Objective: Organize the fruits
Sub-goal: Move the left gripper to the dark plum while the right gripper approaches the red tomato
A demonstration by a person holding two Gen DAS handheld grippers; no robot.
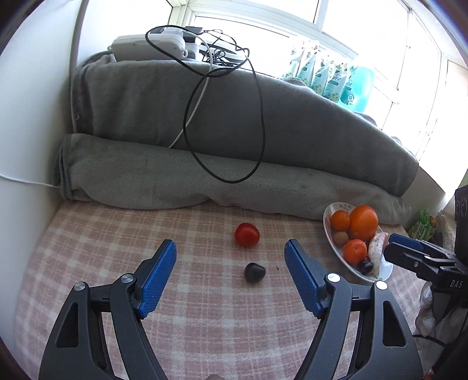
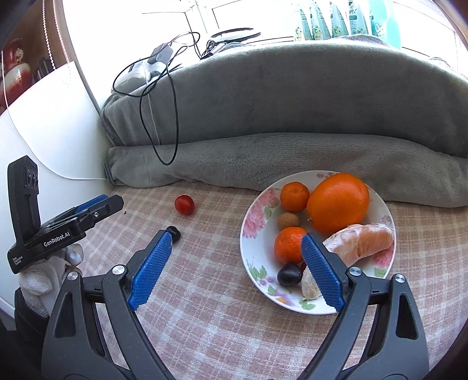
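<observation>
I'm working in someone's home, by a sunny window. The surface under me is covered in a pink checked cloth (image 1: 117,233), with a folded grey fleece blanket (image 1: 204,117) heaped behind it. On top of that sit a white power strip (image 1: 146,43) and a tangle of charging cables (image 1: 222,117) (very lived-in). Refill pouches of household liquid (image 1: 327,73) line the sill, and a floral china plate (image 2: 257,216) holds fruit.

Dark fruit (image 2: 174,233): partly hidden behind right gripper's finger (kind unclear). Bottles (image 2: 336,19): tops cropped by frame edge.
</observation>
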